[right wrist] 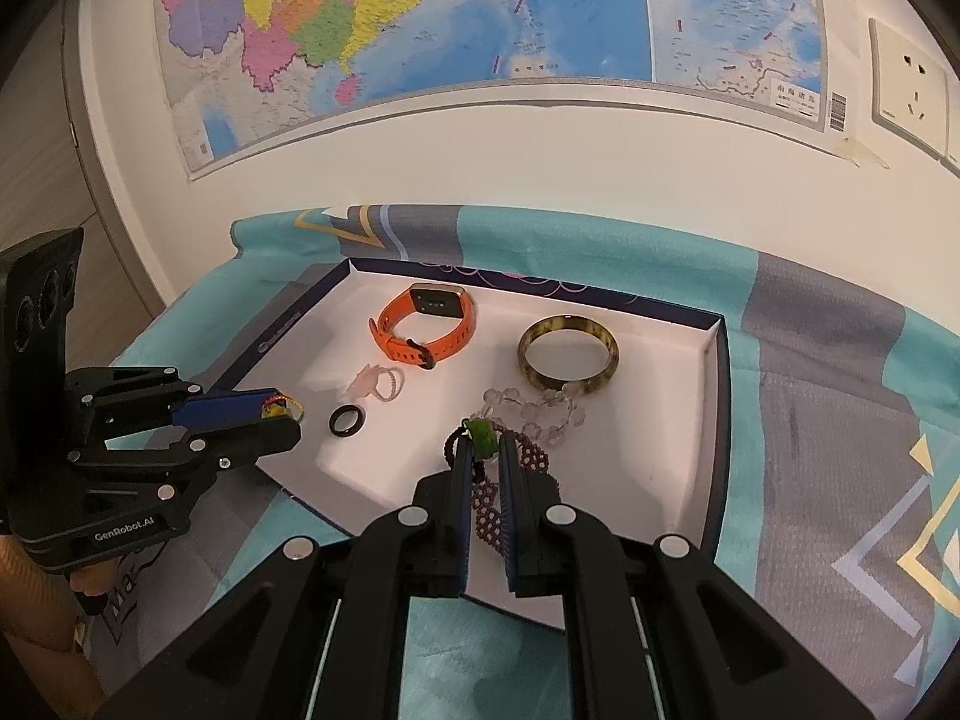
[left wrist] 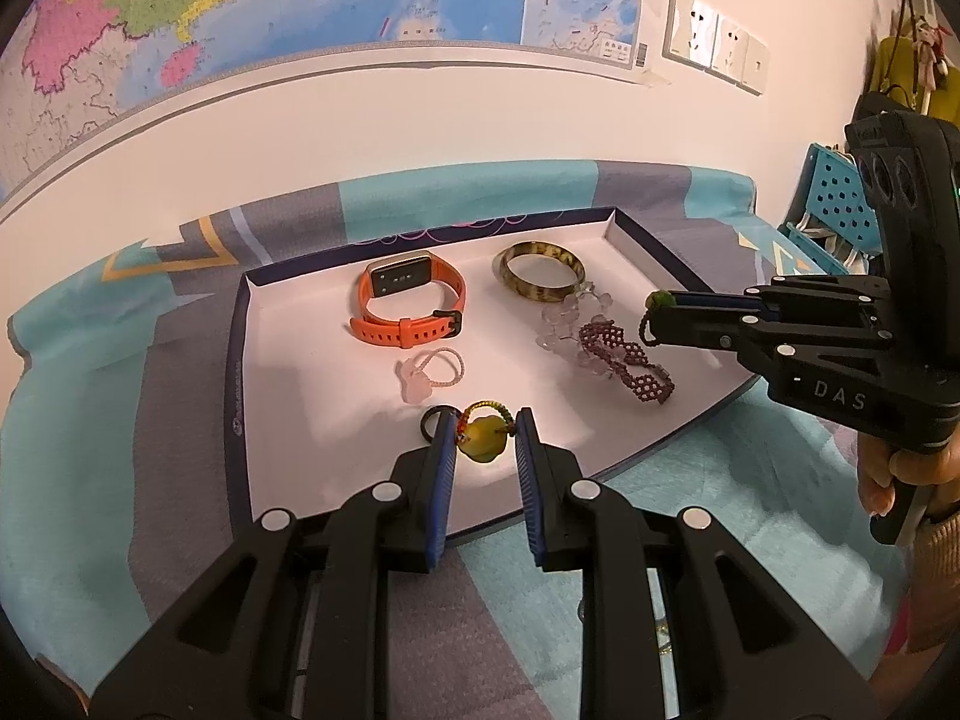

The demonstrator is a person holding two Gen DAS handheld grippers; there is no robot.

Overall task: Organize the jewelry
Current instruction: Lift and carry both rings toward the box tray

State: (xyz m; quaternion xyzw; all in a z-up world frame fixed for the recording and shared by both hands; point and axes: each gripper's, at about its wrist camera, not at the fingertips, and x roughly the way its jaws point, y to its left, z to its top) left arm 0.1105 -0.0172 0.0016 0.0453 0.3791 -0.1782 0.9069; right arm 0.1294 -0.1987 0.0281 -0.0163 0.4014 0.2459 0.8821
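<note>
Wall maps [left wrist: 252,6] hang behind a patterned cloth [left wrist: 90,420] covering the surface, where a shallow white tray [left wrist: 288,408] holds the jewelry. From the left wrist, the left claw [left wrist: 485,427] is nearly closed on a yellow bead charm [left wrist: 480,435] over the tray's near edge, a black ring [left wrist: 433,420] just beside its left finger. Farther in lie an orange watch [left wrist: 414,300], a pink ring [left wrist: 429,375], a mottled bangle [left wrist: 542,280], clear beads [left wrist: 564,318] and a maroon woven bracelet [left wrist: 630,366]. At right, the right claw [left wrist: 660,306] pinches a green bead on a dark cord.

From the right wrist, the right claw [right wrist: 483,444] is clamped on that green charm [right wrist: 482,439], directly above the maroon bracelet [right wrist: 510,498] and the clear beads [right wrist: 540,414]. Its cord could snag those strands, probably dragging them along. The left claw [right wrist: 282,411] grips the smooth yellow charm [right wrist: 276,409] by its edges alone; it may slip onto the black ring [right wrist: 347,420].
</note>
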